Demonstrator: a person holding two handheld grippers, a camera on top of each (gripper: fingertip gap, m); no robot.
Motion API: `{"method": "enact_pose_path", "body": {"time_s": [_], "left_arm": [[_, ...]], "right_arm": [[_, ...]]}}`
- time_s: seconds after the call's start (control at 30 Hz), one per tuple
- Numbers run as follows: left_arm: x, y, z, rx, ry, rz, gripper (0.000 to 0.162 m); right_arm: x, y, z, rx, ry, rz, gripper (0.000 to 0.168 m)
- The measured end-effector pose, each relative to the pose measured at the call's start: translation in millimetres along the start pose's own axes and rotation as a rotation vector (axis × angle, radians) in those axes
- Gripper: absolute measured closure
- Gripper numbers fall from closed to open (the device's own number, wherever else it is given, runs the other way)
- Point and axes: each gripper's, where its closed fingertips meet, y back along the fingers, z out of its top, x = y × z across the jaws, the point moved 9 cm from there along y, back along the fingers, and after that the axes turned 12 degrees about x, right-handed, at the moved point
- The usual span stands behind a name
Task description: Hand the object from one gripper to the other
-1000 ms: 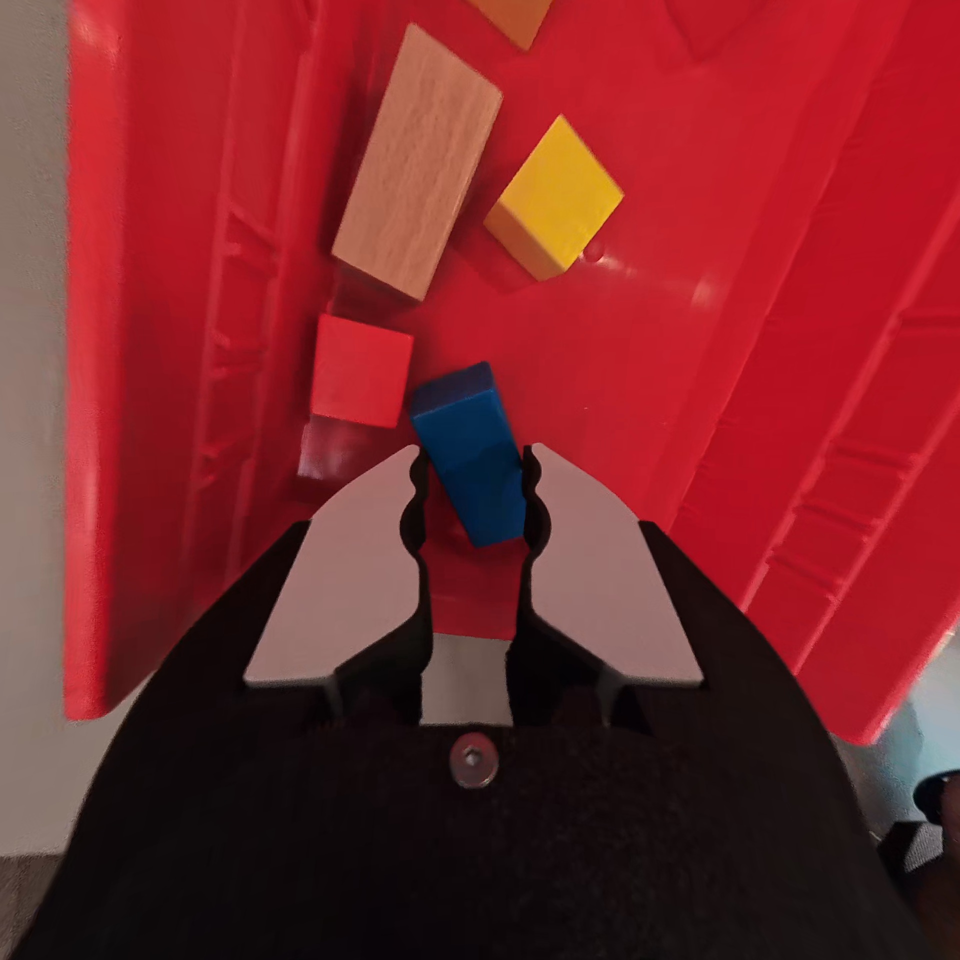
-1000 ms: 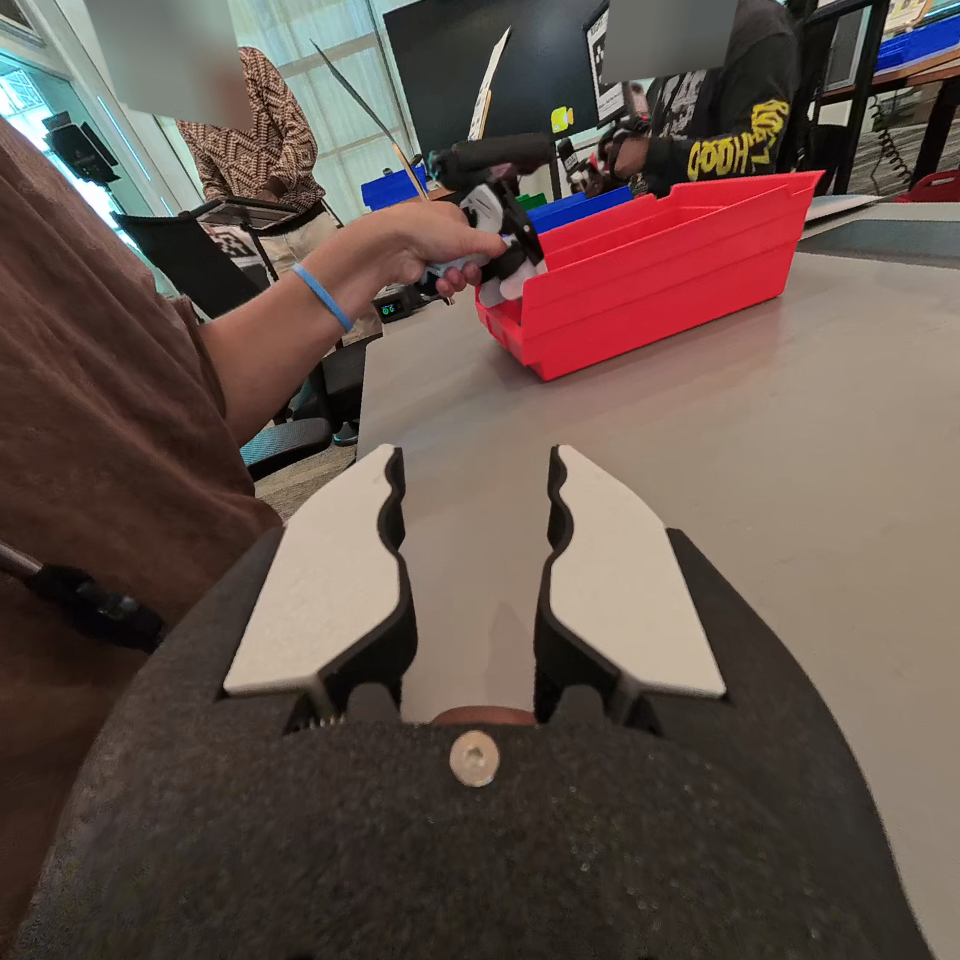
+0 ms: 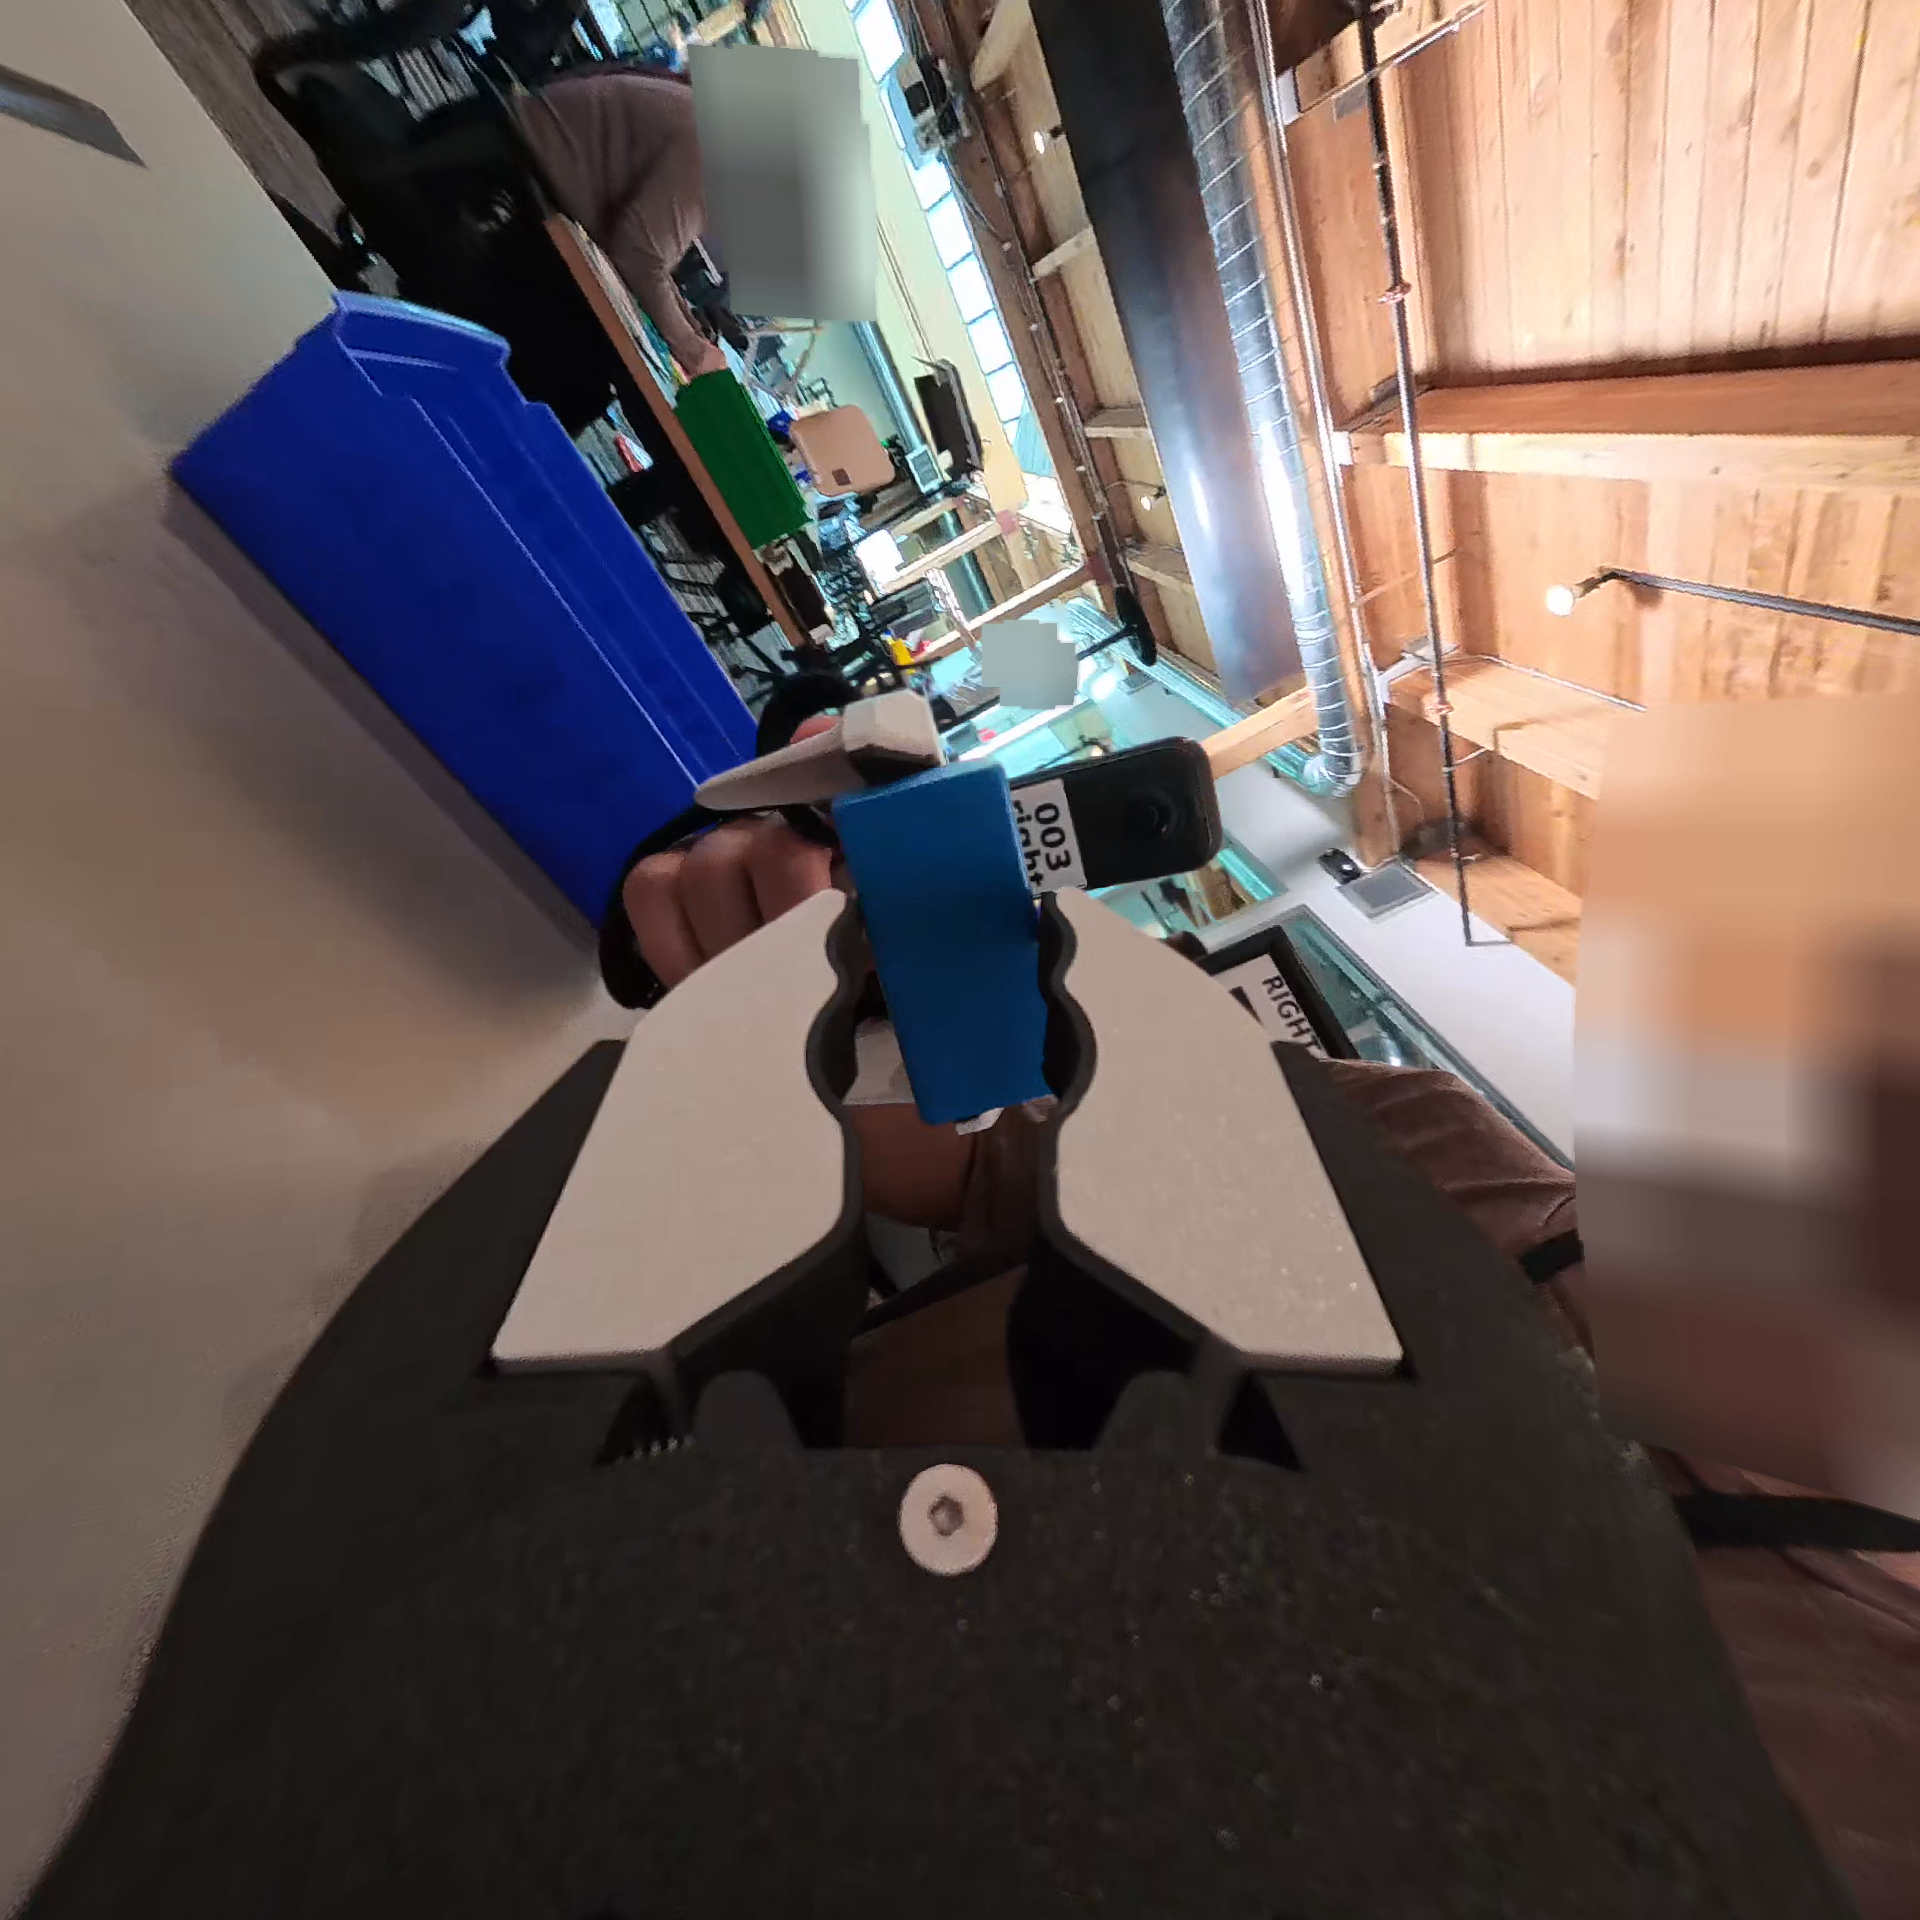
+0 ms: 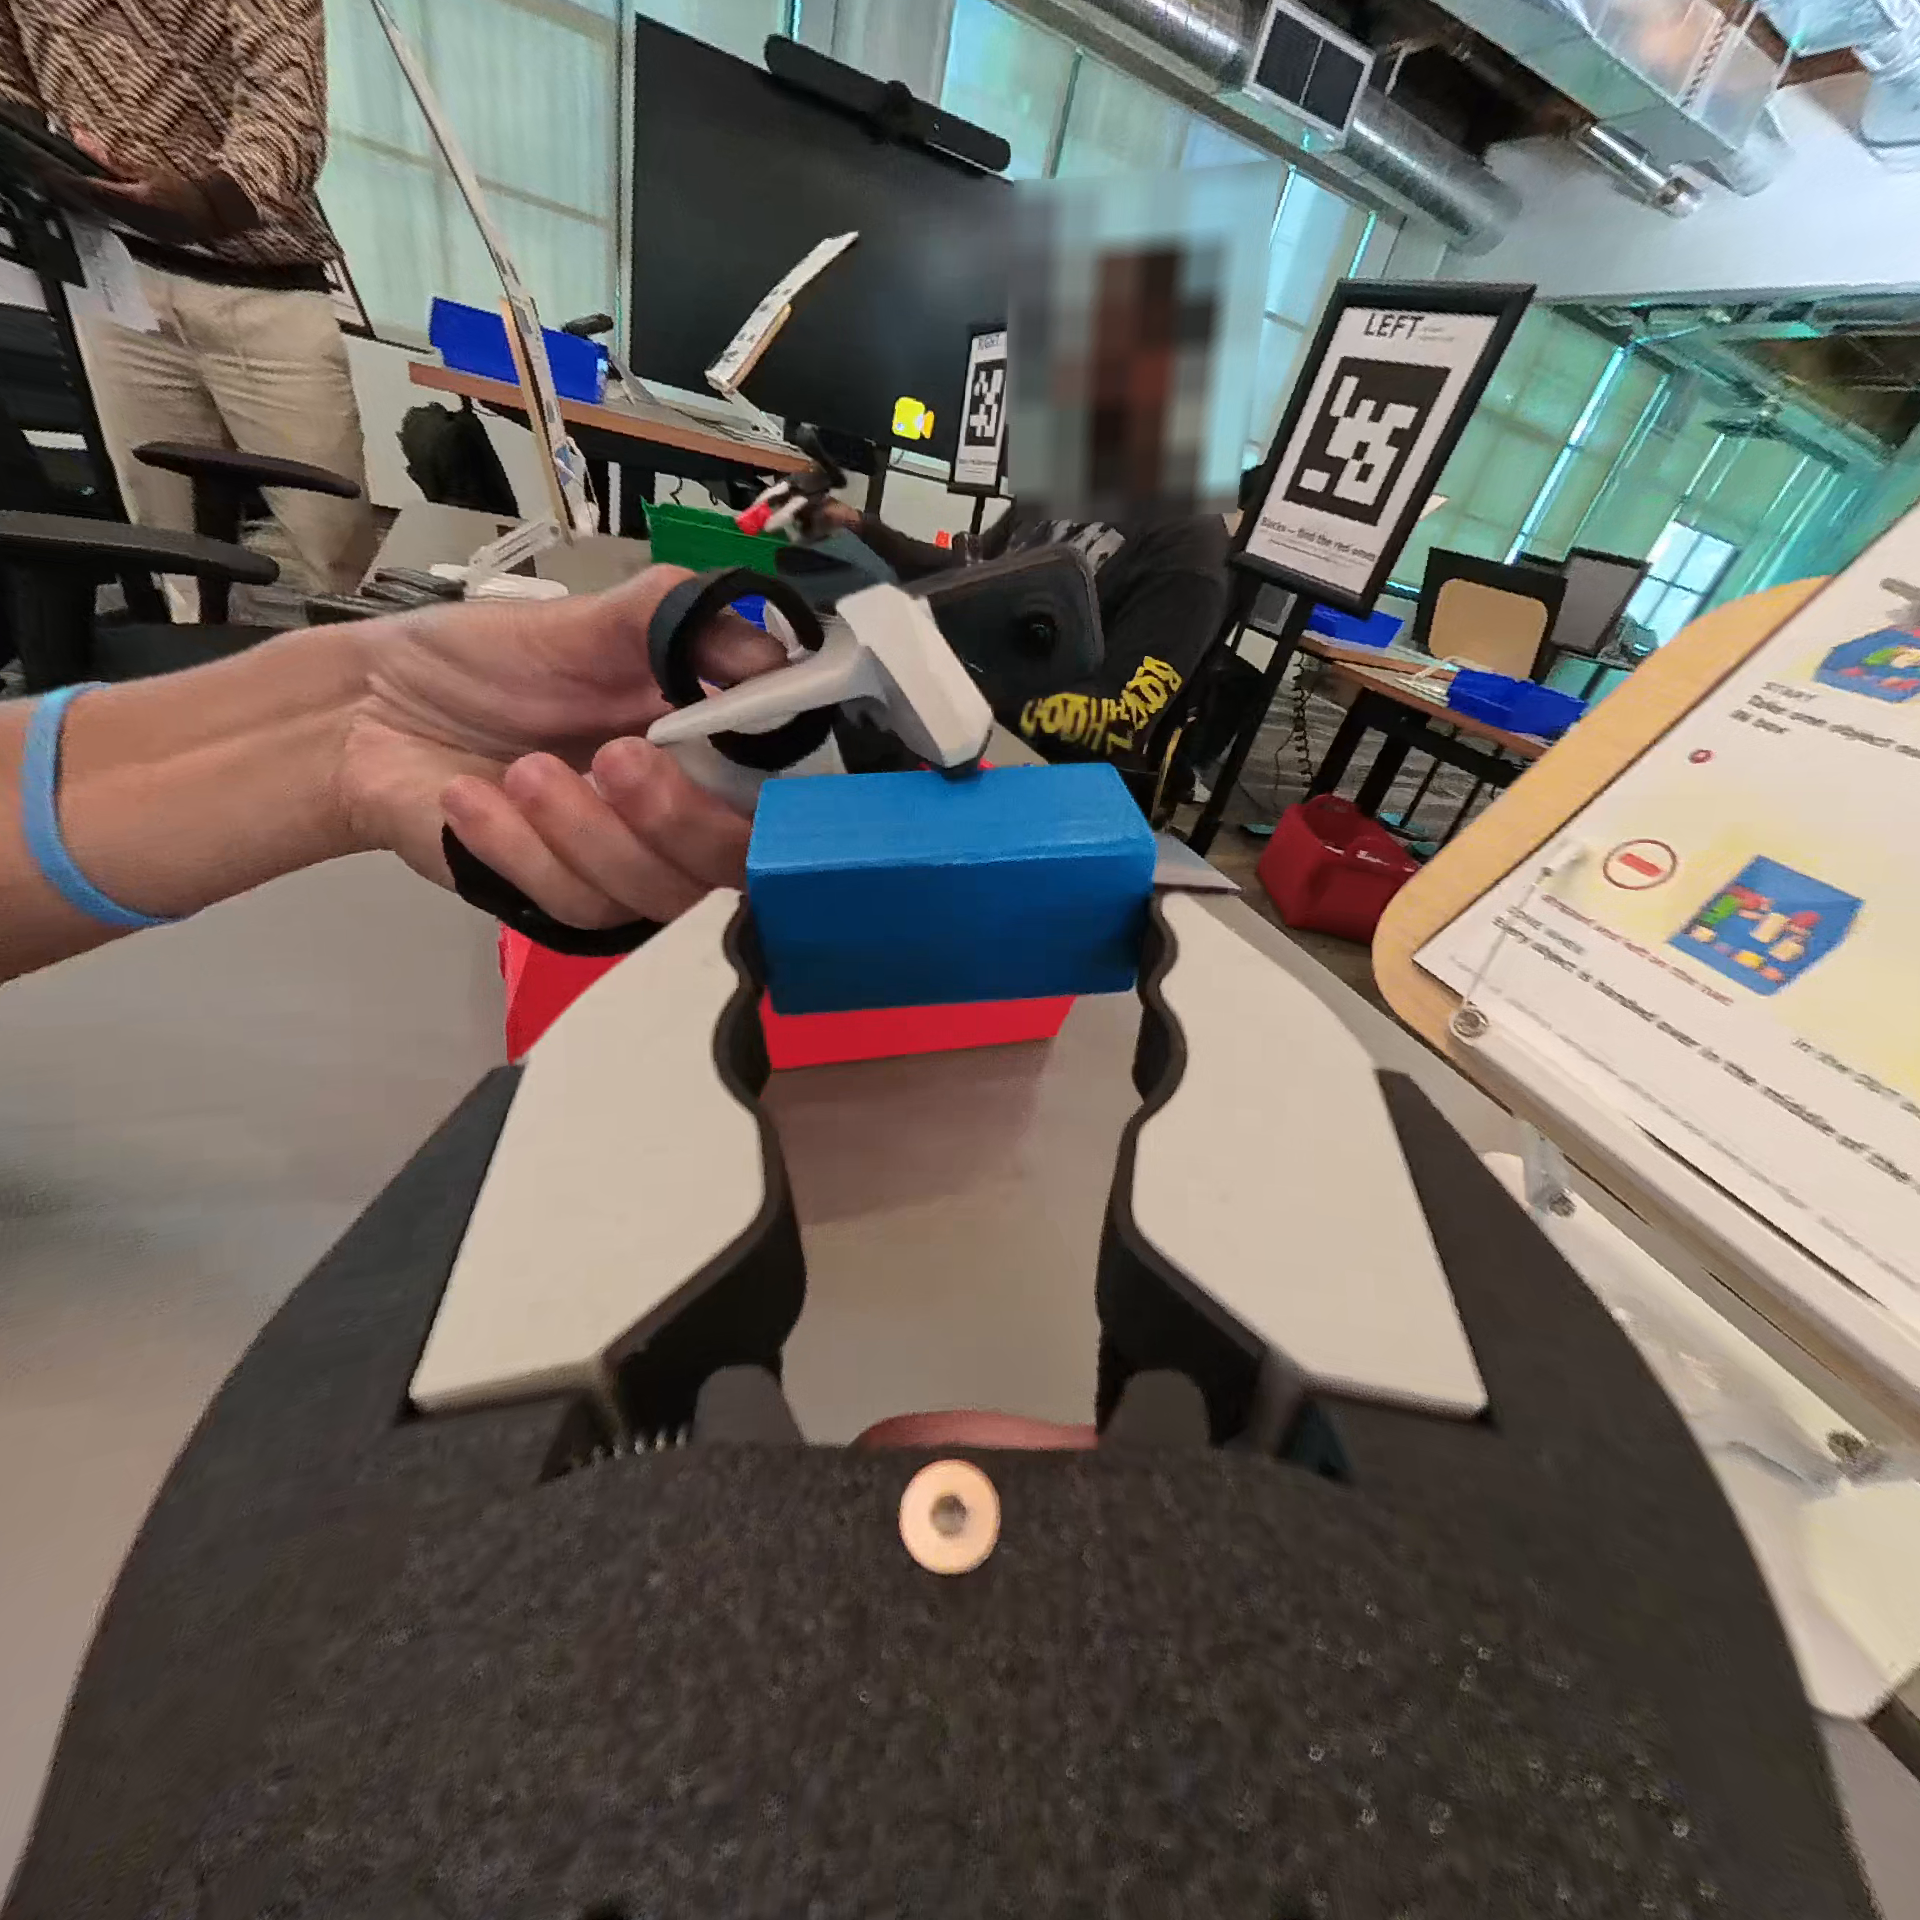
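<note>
Your left gripper [image 3: 945,1023] is rolled sideways in mid-air, clamped on the blue block [image 3: 940,951]. Your right gripper [image 4: 948,935] brackets the block's ends, contact unclear. A second ago the block was in the red bin [image 4: 914,1023].

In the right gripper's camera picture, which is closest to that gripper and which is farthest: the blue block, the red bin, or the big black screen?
1. Blue block: between the right gripper's fingertips, also held by the left gripper from above.
2. Red bin: on the table, just behind and below the block.
3. Black screen: far back, across the room.
</note>
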Motion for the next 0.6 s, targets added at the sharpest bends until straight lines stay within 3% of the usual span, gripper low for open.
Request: {"method": "enact_pose_path", "body": {"time_s": [0.13, 0.17, 0.2, 0.23, 0.4, 0.53, 0.6], "left_arm": [[0, -12, -2, 0.022, -0.033, 0.005, 0.129], [-3, -10, -3, 0.006, -0.070, 0.008, 0.121], [-7, -8, -7, -0.009, -0.116, 0.014, 0.102], [-9, -5, -12, -0.011, -0.153, 0.042, 0.098], [-6, -6, -71, 0.068, -0.231, 0.232, 0.105], [9, -16, -123, 0.055, -0.222, 0.306, 0.112], [15, -21, -141, 0.031, -0.211, 0.293, 0.112]], "right_arm": [[1, 16, -2, 0.029, -0.008, -0.023, 0.099], [1, 22, -2, 0.037, -0.015, -0.034, 0.099], [1, 29, -1, 0.042, -0.023, -0.040, 0.099], [0, 39, 2, 0.043, -0.036, -0.051, 0.099], [-21, 127, 21, 0.139, -0.036, -0.268, 0.099], [-70, 223, 8, 0.505, -0.045, -0.563, 0.099], [-92, 260, -13, 0.783, 0.017, -0.580, 0.099]]}}
